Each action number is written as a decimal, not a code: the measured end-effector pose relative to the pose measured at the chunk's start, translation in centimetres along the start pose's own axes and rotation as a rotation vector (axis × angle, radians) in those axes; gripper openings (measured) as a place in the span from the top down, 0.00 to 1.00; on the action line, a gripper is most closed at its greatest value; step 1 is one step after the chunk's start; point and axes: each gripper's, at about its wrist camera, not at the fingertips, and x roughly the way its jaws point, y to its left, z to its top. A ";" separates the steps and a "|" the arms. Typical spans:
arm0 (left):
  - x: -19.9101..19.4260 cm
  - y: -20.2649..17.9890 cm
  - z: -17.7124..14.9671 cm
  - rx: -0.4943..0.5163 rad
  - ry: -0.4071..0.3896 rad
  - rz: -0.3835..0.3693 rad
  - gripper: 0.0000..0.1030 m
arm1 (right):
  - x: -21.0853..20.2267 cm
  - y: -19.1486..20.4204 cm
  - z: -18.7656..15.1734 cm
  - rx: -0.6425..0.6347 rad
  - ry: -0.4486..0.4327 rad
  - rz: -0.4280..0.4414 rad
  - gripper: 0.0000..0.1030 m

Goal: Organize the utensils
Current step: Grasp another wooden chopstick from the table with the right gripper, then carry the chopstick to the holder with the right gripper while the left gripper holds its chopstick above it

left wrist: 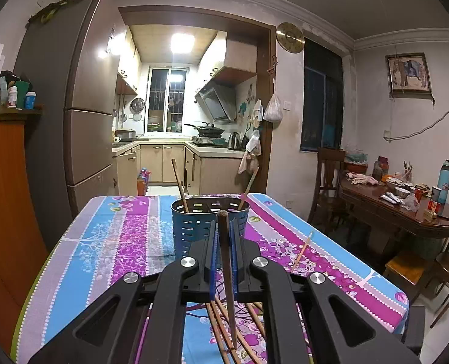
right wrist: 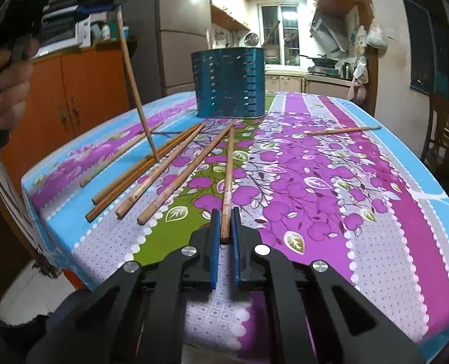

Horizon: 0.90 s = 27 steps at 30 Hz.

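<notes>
A blue slotted utensil holder [left wrist: 209, 224] [right wrist: 230, 82] stands on the flowered tablecloth [right wrist: 315, 182] with two chopsticks [left wrist: 179, 185] leaning in it. My left gripper [left wrist: 224, 230] [right wrist: 112, 3] is shut on a dark-ended chopstick [left wrist: 226, 261] [right wrist: 133, 75], which hangs steeply with its thin tip touching the cloth among the loose ones. My right gripper [right wrist: 224, 215] sits low at the table's near edge, its blue pads shut on the thick end of a chopstick [right wrist: 228, 176] that lies pointing toward the holder. Several loose chopsticks [right wrist: 157, 176] lie fanned to its left.
One single chopstick [right wrist: 342, 130] [left wrist: 302, 251] lies apart on the right side of the cloth. A hand [right wrist: 6, 91] holds the left gripper's handle. An orange cabinet [right wrist: 82, 91] and a fridge [left wrist: 82, 106] stand left; a cluttered dining table [left wrist: 400, 203] with chairs stands right.
</notes>
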 end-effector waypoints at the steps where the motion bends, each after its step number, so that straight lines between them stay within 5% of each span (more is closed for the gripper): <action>1: 0.0 0.0 -0.1 0.002 -0.003 0.001 0.93 | -0.3 -0.1 0.0 0.009 -0.017 0.000 0.95; 7: -0.1 0.0 -0.3 0.006 -0.016 0.003 0.92 | -3.2 -0.6 2.5 -0.003 -0.112 -0.024 0.95; 16: -0.6 -0.7 0.6 0.018 -0.040 -0.005 0.92 | -8.1 -1.3 11.1 -0.126 -0.258 -0.023 0.95; 27: 0.0 -2.1 3.7 0.059 -0.054 0.000 0.93 | -4.1 -2.7 21.4 -0.135 -0.140 0.083 0.95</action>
